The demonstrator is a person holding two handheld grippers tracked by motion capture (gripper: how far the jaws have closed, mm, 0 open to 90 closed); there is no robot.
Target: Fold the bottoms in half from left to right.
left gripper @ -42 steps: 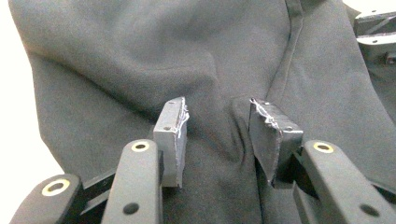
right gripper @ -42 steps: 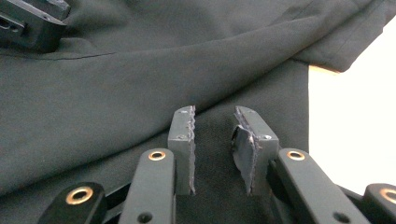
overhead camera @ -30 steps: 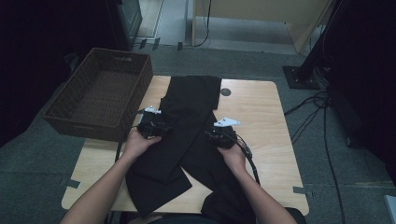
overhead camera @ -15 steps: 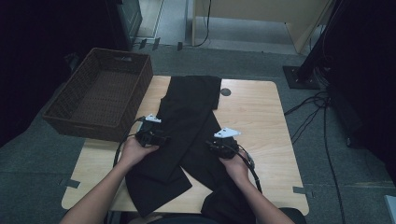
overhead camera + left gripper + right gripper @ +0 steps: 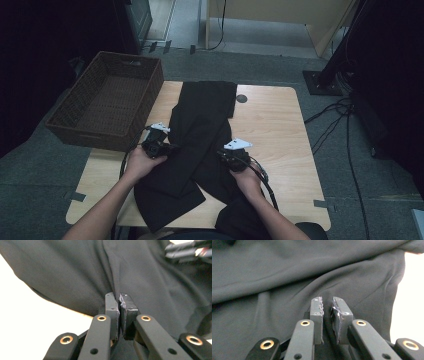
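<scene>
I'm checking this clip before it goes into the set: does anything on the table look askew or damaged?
The black trousers lie skewed: the legs cross and spill off the near edge of the table. The pad lining on the left gripper and right gripper looks frayed and peeling. The wicker basket overhangs the table's left edge.

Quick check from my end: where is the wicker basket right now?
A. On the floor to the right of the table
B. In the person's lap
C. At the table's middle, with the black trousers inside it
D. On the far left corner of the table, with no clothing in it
D: in the high view the wicker basket sits at the far left corner of the table, and the black trousers lie spread on the tabletop beside it.
</scene>
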